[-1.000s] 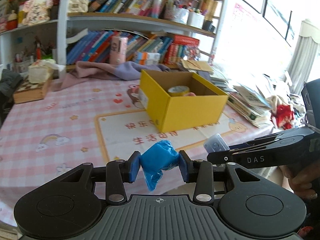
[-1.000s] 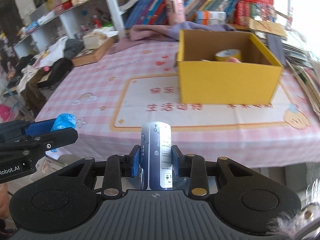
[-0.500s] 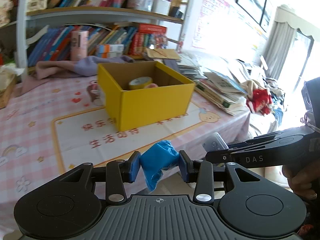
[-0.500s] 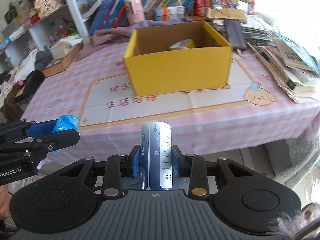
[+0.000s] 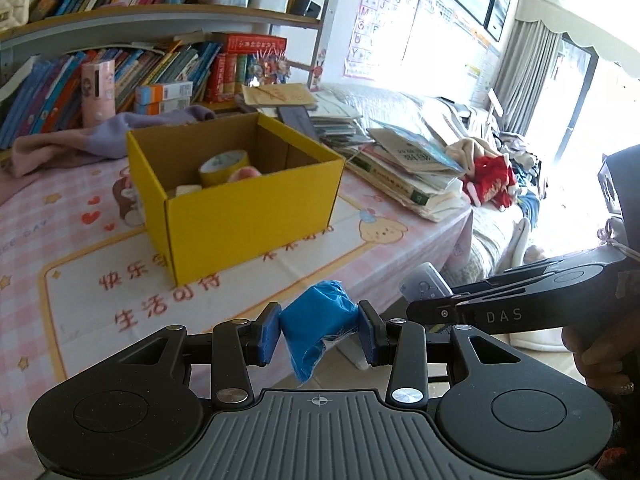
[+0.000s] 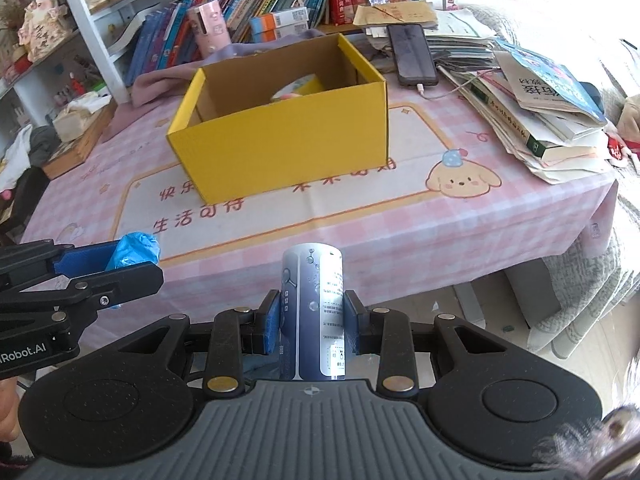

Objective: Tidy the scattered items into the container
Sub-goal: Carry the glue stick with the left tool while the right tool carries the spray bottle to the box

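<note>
While both loads hang short of the table's near edge, the entries run left to right as follows.

Item one: left gripper (image 5: 319, 332), jaws closed onto a crumpled blue plastic bag (image 5: 316, 326), which bulges between the blue pads with a tail drooping below. It is off the table, low and in front of the box.

Item two: open yellow cardboard box (image 6: 280, 140), standing upright on the pink checked tablecloth (image 6: 460, 216). It already contains a yellow tape roll (image 5: 224, 166) and a pinkish object, partly hidden by the wall.

Item three: right gripper (image 6: 312, 320), jaws closed on an upright dark blue and white printed cylinder (image 6: 313, 312), gripped at mid-body, also short of the table edge.

Item four: stacked books and papers (image 6: 540, 112) with a black phone (image 6: 412, 54) on top, right of the box; not involved.

Step in hand, by judgement: carrying both items toward the box. Next move calls for raising each load above the rim, centring it over the opening, then opening the jaws.
</note>
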Motion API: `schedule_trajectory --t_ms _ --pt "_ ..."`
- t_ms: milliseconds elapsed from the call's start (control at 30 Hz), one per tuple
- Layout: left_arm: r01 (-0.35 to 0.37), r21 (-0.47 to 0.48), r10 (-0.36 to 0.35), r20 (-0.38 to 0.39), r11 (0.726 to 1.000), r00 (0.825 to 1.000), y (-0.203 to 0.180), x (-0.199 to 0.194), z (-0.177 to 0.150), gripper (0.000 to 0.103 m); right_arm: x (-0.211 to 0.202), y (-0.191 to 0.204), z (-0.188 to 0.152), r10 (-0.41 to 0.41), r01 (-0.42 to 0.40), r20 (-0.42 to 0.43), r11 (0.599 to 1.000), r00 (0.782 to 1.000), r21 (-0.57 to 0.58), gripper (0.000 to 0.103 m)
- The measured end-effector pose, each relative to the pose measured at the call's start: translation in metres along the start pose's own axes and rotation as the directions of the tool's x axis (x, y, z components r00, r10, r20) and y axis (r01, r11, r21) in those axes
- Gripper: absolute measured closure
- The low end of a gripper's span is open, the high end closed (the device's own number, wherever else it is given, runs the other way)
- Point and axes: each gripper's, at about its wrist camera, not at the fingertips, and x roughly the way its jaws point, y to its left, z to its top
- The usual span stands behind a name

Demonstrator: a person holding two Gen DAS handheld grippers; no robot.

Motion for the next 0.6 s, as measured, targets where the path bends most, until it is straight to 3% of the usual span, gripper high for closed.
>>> schedule_trajectory --t_ms 333,600 --pt "-0.039 0.032 0.036 0.094 0.999 0.995 0.012 0.021 0.048 0.064 0.019 -0.012 0.054 0.034 -0.033 0.063 0.999 0.997 -0.019 0.073" --pt "-0.108 0.028 0.101 0.18 0.994 0.978 0.028 0.048 0.102 0.064 0.036 -0.017 0.129 0.091 -0.078 0.146 0.993 0.985 -0.089 0.073"
